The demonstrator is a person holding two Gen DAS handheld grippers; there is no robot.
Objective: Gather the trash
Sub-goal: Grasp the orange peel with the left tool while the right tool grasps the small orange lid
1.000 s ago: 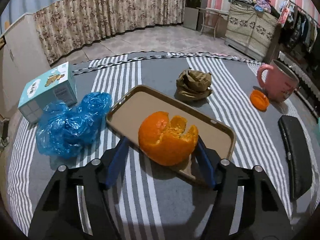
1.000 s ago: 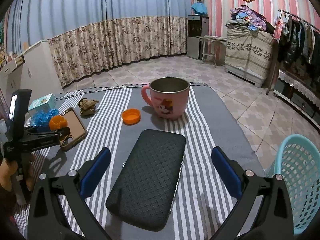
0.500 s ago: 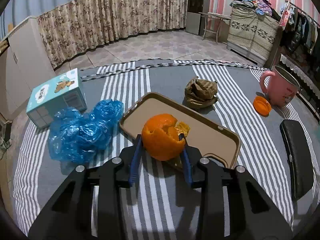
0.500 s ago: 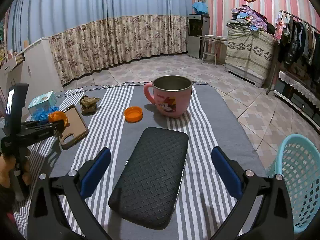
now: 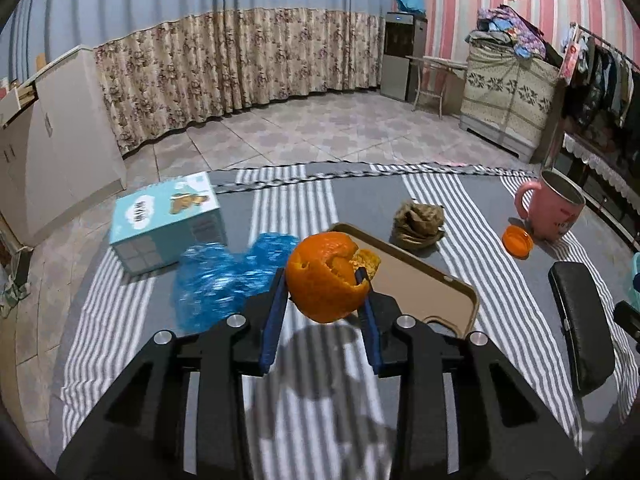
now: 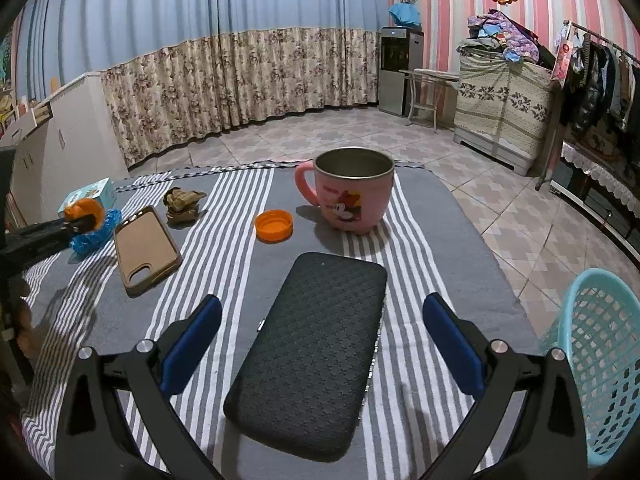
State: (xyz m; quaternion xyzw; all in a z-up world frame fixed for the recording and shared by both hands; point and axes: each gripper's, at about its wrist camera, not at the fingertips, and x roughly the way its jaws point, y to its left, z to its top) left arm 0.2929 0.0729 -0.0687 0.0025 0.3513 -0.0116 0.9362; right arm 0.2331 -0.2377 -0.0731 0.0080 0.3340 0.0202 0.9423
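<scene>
Orange peel (image 5: 326, 282) sits clamped in my left fingers (image 5: 276, 312), lifted above the bench's left edge; thin, torn rind could crumple and slip out. My right fingers (image 6: 192, 338) stand apart, empty.

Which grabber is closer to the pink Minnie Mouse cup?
The right gripper. The pink cup stands just beyond the black wallet lying between its open fingers. The left gripper holds an orange peel far across the table.
</scene>
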